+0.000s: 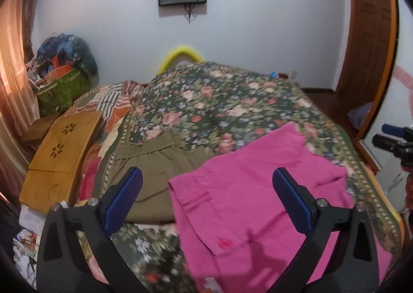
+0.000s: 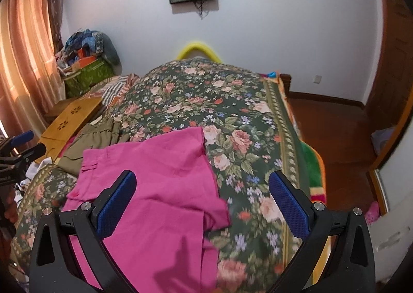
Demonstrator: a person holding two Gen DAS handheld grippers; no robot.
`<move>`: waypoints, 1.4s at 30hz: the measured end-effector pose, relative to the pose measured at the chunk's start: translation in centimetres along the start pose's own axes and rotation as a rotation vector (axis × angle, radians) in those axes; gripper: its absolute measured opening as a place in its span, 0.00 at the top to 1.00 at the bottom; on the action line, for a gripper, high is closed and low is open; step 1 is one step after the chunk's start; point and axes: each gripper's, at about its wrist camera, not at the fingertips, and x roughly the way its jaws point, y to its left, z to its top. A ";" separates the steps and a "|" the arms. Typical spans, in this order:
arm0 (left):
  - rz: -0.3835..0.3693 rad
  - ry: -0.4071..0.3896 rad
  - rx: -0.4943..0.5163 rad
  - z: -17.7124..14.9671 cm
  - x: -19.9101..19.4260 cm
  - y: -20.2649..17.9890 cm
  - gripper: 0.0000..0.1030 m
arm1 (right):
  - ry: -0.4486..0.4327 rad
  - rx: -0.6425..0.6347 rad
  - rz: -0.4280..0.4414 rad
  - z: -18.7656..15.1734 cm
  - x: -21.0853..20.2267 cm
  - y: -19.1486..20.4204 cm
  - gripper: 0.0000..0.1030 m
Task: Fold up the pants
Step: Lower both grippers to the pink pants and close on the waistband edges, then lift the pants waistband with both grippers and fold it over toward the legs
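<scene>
Pink pants lie spread on the floral bed cover, waistband and pink button toward the near left. They also show in the right wrist view, with the leg ends folded over near the centre. My left gripper is open and empty, hovering above the pants' waist area. My right gripper is open and empty above the pants' right edge. The right gripper shows at the far right of the left wrist view, and the left gripper at the far left of the right wrist view.
Olive-green pants lie folded left of the pink ones, also in the right wrist view. A wooden lap tray sits at the bed's left edge. A green box of clutter stands by the curtain. Wooden floor lies right of the bed.
</scene>
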 end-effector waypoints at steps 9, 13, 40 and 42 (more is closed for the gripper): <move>-0.020 0.155 -0.039 -0.7 8.4 4.1 0.29 | 0.086 -0.083 0.035 2.4 8.2 -0.8 0.08; -0.024 0.211 -0.045 -1.6 11.0 5.0 0.38 | 0.131 -0.124 0.029 3.3 11.9 -0.6 0.14; -0.106 0.253 -0.070 -3.1 14.2 5.8 0.89 | 0.258 -0.075 0.159 4.9 20.3 0.2 0.94; -0.108 0.224 -0.050 -2.3 13.3 5.4 0.89 | 0.232 -0.055 0.172 5.2 19.4 0.0 0.95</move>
